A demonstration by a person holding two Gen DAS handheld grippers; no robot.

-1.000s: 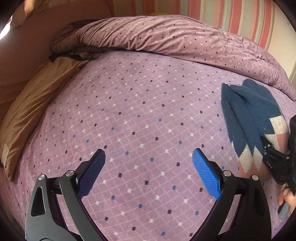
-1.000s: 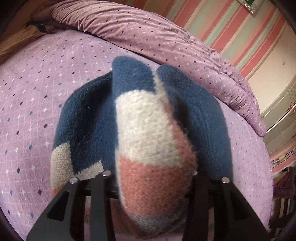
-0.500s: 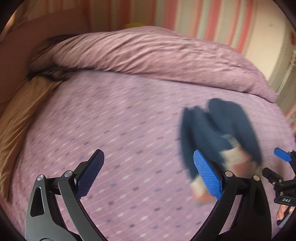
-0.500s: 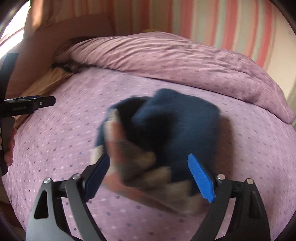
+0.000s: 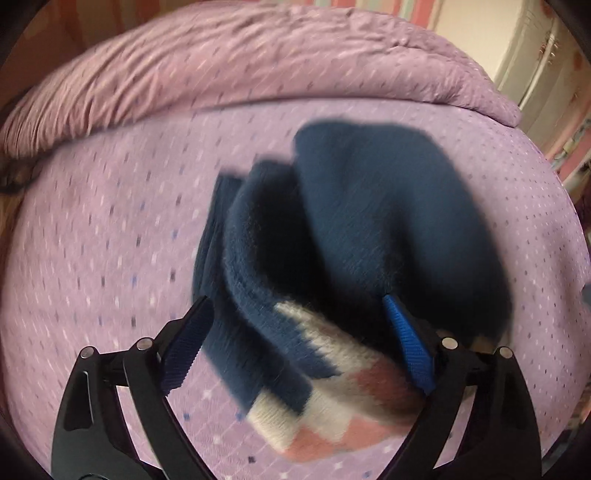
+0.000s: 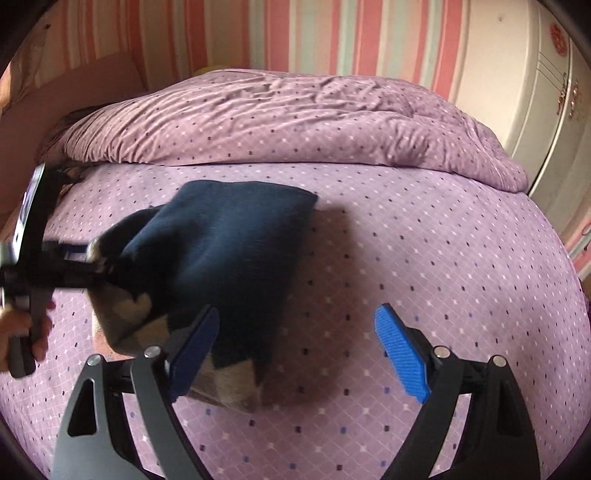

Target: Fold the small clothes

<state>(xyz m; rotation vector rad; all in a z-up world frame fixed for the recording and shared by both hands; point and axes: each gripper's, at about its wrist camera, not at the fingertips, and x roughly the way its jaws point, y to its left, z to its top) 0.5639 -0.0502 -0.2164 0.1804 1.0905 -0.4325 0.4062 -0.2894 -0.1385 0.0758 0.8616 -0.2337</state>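
Observation:
A pair of fuzzy socks [image 5: 354, 236], navy with cream and pink cuffs, lies bunched on the purple bed sheet [image 5: 103, 236]. In the left wrist view the cuff end sits between the blue pads of my left gripper [image 5: 295, 343], whose jaws stand wide apart around it. In the right wrist view the socks [image 6: 229, 243] lie left of centre, and my right gripper [image 6: 299, 347] is open and empty, its left finger [image 6: 195, 339] beside the cuff. The left gripper's arm [image 6: 48, 273] reaches into the socks from the left.
A rolled purple duvet [image 6: 295, 122] lies across the far side of the bed. A striped wall [image 6: 258, 33] stands behind it and a white cabinet [image 6: 539, 96] at the right. A hand [image 6: 22, 332] holds the left tool.
My right gripper opened and let go of the socks, then drew back to the right. My left gripper swung right and moved in around the cuff end of the socks.

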